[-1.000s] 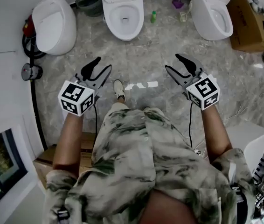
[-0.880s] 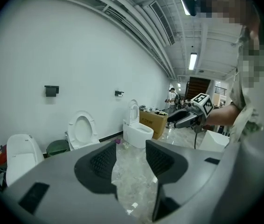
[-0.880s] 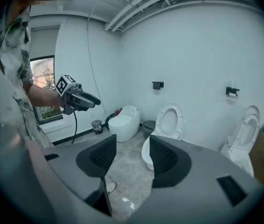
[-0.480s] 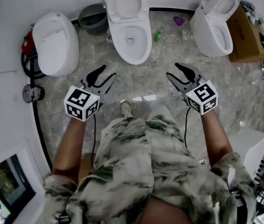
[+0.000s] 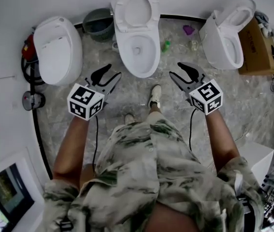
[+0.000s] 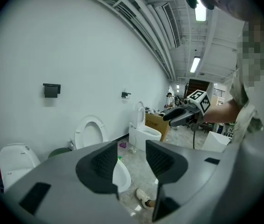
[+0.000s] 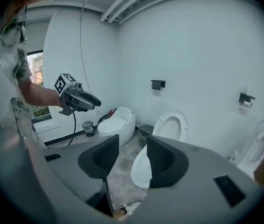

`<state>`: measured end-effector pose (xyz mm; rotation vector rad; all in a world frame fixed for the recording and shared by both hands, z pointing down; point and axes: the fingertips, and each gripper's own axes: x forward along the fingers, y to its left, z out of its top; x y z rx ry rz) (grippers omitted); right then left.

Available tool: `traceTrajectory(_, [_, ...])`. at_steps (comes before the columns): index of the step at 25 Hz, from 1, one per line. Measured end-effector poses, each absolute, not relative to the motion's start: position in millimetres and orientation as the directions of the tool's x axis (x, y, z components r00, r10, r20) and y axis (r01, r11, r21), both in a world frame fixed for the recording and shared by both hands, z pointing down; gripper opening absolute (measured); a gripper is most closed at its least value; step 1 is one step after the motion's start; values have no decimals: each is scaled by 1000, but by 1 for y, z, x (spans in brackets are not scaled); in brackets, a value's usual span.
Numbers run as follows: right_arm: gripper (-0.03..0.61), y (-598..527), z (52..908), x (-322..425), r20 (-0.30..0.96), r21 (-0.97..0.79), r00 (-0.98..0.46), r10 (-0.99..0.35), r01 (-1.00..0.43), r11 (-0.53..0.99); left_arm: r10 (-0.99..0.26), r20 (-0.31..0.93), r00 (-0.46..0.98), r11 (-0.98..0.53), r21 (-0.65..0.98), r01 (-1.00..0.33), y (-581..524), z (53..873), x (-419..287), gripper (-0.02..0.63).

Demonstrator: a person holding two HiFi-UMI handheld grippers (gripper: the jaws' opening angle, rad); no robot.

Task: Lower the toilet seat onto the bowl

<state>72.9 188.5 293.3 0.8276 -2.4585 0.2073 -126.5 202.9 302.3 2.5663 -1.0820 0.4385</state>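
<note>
The middle toilet's white seat [image 5: 135, 7] stands raised against the wall above its open bowl [image 5: 138, 52]. My left gripper [image 5: 114, 70] hangs just left of the bowl's front, open, with nothing between its jaws. Just right of the bowl, my right gripper [image 5: 175, 68] has its jaws closing on empty air. Neither touches the toilet. The left gripper view shows my left gripper [image 6: 132, 160] aimed at the raised seat [image 6: 89, 130]. In the right gripper view my right gripper [image 7: 133, 155] points at the seat [image 7: 174, 124] and bowl [image 7: 140, 171].
A closed white toilet [image 5: 57, 41] stands at the left and another toilet [image 5: 224, 33] with its lid up at the right. A grey bin [image 5: 98, 21], a green bottle [image 5: 166, 46], a cardboard box [image 5: 260, 37] and the person's shoe [image 5: 155, 95] are nearby.
The person has stepped forward, one foot now ahead near the bowl. Both grippers have come closer to the middle toilet. The seat stays raised.
</note>
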Motion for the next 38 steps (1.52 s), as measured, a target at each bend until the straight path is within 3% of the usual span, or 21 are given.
traceTrajectory(19, [195,-92,344,120,544,-27,-763,-348,-430,902,-658,513,552,-558,160,-814,-44,349,-41,193])
traceTrajectory(38, [175,-321,399,31,632,73,-677,-378,-433,898,-556,564,611,-695,88,-713,-287,407,-106,193])
